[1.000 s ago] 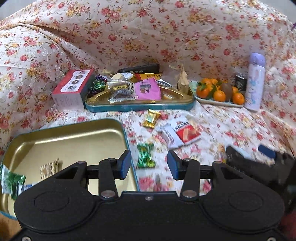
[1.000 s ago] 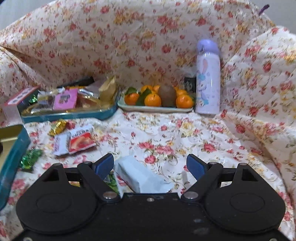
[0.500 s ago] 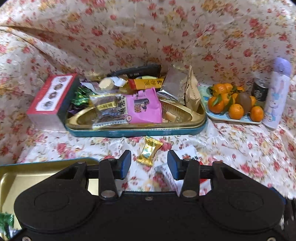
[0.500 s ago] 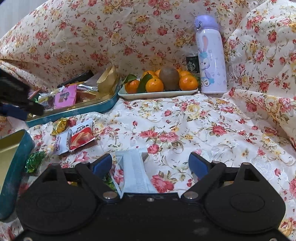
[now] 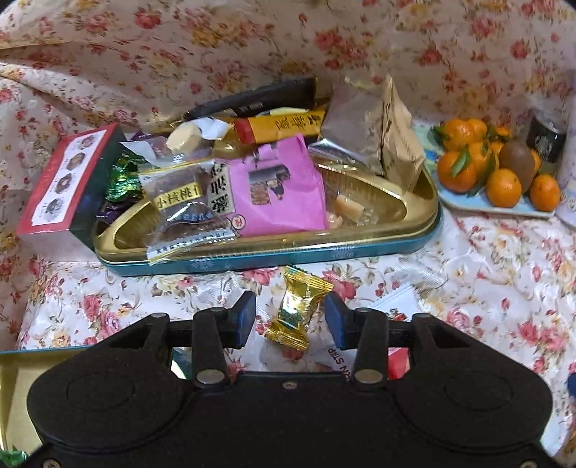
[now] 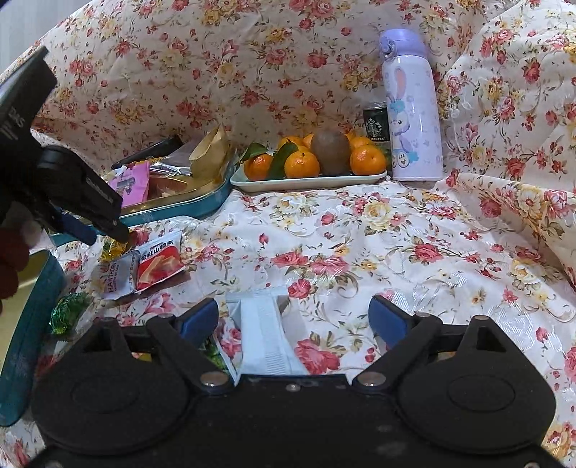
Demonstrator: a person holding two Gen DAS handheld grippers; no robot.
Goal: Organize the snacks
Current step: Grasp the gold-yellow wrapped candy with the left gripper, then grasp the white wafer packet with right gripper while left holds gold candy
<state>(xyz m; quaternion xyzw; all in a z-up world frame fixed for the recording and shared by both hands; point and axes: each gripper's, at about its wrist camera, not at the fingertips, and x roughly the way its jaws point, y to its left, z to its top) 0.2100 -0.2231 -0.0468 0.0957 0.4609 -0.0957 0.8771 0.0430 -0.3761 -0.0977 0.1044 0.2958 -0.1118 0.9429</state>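
Left of the snack tin [image 5: 324, 248] stands a red box [image 5: 54, 180]; the tin holds a pink packet [image 5: 277, 187], a brown pouch [image 5: 399, 144] and candies; right of it, a plate [image 5: 482, 205] of oranges. A second ago a green candy lay between the left gripper [image 5: 289, 318] fingers; now they are closing around, not touching, a gold candy [image 5: 297, 309] before the tin. The right gripper [image 6: 293, 318] is spread over a white packet [image 6: 262, 334]. A can [image 6: 376, 122] reads "Starbucks".

Flowered cloth over a cushioned seat, indoors

A pale floral cover [image 6: 360, 223] with red and yellow roses drapes the flat surface and rises behind as a soft backrest; it bunches into folds at the right; a strip of plain grey wall [image 6: 21, 21] shows top left; light is even
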